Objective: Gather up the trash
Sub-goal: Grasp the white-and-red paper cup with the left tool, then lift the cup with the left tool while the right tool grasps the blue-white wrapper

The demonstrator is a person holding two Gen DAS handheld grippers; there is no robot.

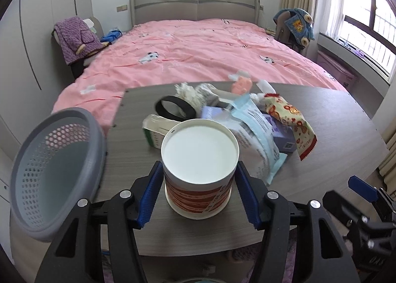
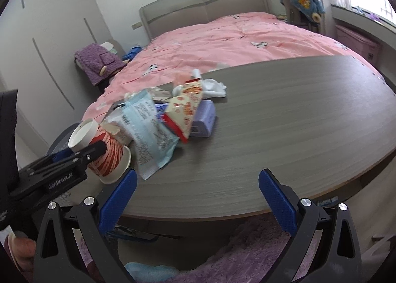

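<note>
An upside-down paper cup (image 1: 199,151) with red and white stripes stands near the front edge of the grey wooden table (image 1: 334,122). My left gripper (image 1: 199,166) is shut on it, a blue pad against each side. In the right wrist view the same cup (image 2: 109,156) sits at the left with a black left finger across it. Behind the cup lies a trash pile: a pale blue wrapper (image 1: 252,129), a red and yellow snack wrapper (image 1: 289,119), a purple box (image 1: 282,139), a black ring (image 1: 173,107) and tissues (image 1: 188,92). My right gripper (image 2: 198,176) hangs open over the table's front edge, holding nothing.
A grey perforated basket (image 1: 57,171) tilts beside the table's left edge. A pink-covered bed (image 1: 198,47) lies behind the table. Bare tabletop (image 2: 297,122) stretches to the right of the pile. A purple rug (image 2: 247,258) shows under the table.
</note>
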